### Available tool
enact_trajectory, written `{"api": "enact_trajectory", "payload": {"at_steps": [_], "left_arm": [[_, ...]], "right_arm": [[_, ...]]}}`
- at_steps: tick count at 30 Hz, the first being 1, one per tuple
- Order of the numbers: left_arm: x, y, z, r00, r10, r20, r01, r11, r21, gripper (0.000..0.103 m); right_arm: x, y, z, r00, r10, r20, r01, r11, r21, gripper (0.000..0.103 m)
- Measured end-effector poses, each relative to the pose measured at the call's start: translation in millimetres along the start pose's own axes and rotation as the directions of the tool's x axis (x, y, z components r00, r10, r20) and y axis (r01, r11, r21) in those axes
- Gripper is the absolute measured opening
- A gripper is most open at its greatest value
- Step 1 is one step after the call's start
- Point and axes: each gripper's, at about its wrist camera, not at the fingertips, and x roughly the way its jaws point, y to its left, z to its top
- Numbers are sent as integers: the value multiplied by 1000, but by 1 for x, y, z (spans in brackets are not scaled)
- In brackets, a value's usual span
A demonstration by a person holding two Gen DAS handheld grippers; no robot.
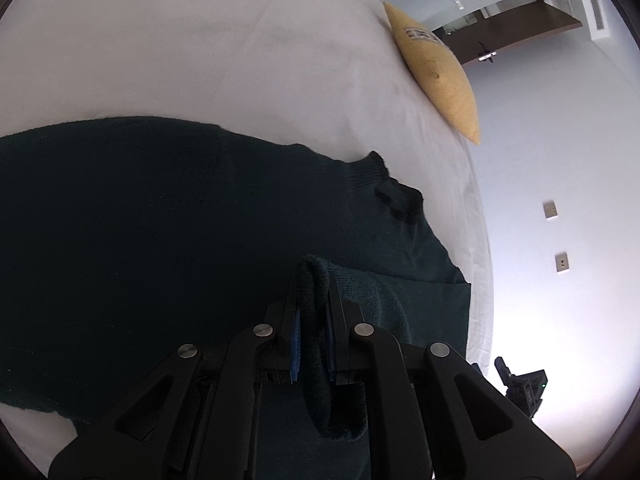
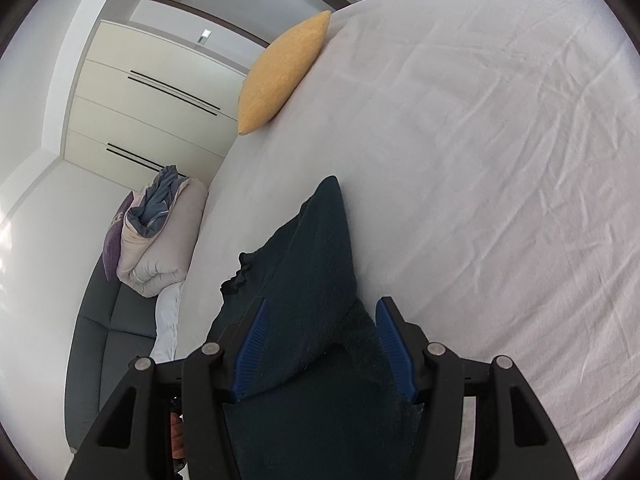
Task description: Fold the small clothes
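Clearly the left tool (image 1: 314,300) is clenched on a rolled edge of the dark green sweater (image 1: 160,240), the knit fold pinched tight between its blue pads and rising past the fingertips toward 12 o'clock. Most of that sweater lies spread on the white bed (image 1: 200,60), filling the left wrist view from 9 o'clock to the centre, its ribbed collar bunched at about 2 o'clock from the tool. In the right wrist view, the right tool (image 2: 320,320) stands partly spread with a thick fold of the sweater (image 2: 316,260) filling the gap between its blue pads, the cloth reaching up to a point toward 12 o'clock; whether the pads press on it I cannot tell. A yellow pillow (image 2: 280,72) rests at the bed's edge near 11 o'clock, and a rolled duvet (image 2: 160,232) sits on a grey sofa (image 2: 108,320) at 9 o'clock.
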Motion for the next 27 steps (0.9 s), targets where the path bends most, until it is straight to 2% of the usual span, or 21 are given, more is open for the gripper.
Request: {"api": "enact_trajectory", "payload": {"at_steps": [7, 10, 15, 20, 27], "left_arm": [[12, 6, 2, 999, 35, -4, -35, 999, 7, 8], [17, 6, 1, 999, 49, -1, -49, 999, 8, 8], [21, 3, -3, 998, 64, 12, -64, 998, 25, 8], [24, 0, -4, 997, 71, 11, -71, 996, 45, 8], [29, -6, -9, 997, 76, 8, -77, 993, 85, 8]], "right_arm": [[16, 33, 24, 999, -9, -40, 3, 988, -155, 60], [29, 47, 31, 994, 13, -106, -36, 975, -218, 60], [59, 60, 35, 975, 47, -219, -103, 962, -252, 60], [96, 55, 39, 941, 71, -331, -145, 969, -202, 60], [116, 11, 77, 938, 95, -334, -119, 992, -52, 58]]}}
